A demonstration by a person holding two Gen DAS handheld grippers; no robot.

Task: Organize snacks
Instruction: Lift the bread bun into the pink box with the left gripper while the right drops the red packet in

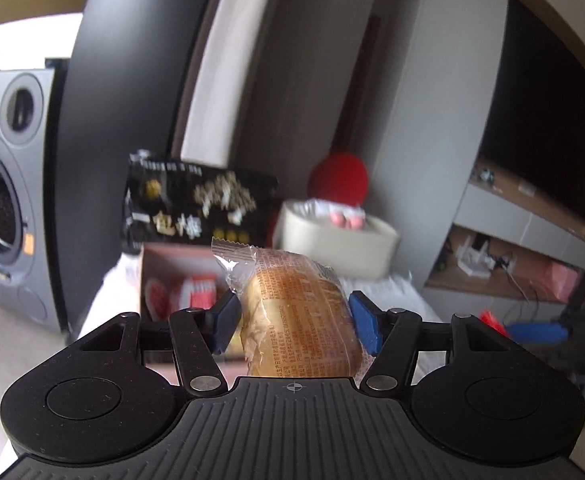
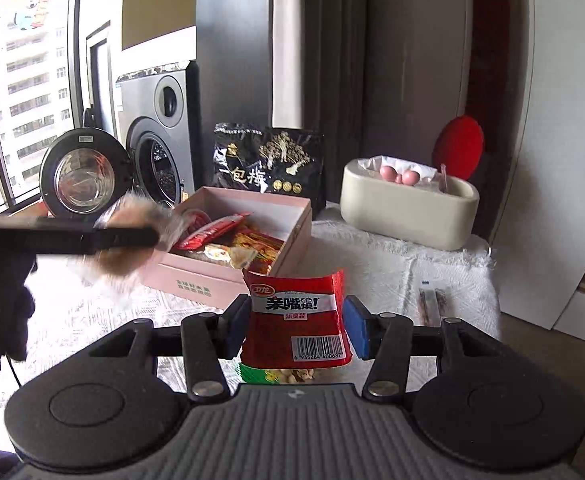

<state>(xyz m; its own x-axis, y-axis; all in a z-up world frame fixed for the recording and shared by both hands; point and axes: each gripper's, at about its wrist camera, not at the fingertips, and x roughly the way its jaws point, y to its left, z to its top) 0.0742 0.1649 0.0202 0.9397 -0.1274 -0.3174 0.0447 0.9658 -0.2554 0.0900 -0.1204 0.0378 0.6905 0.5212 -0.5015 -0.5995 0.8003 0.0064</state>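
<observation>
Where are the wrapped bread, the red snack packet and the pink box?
wrapped bread (image 1: pixel 300 316): left wrist view, on the loaf's front face.
red snack packet (image 2: pixel 297 320): right wrist view, on its printed front.
pink box (image 2: pixel 196 282): right wrist view, on its near wall.

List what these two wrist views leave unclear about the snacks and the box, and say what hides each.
- Pink box contents: left wrist view, blurred, partly behind the wrapped bun.
- Bun in the left tool: right wrist view, motion-blurred.
- Red packet lower end: the right tool body hides it.
- Small dark packet: too small to read.
</observation>
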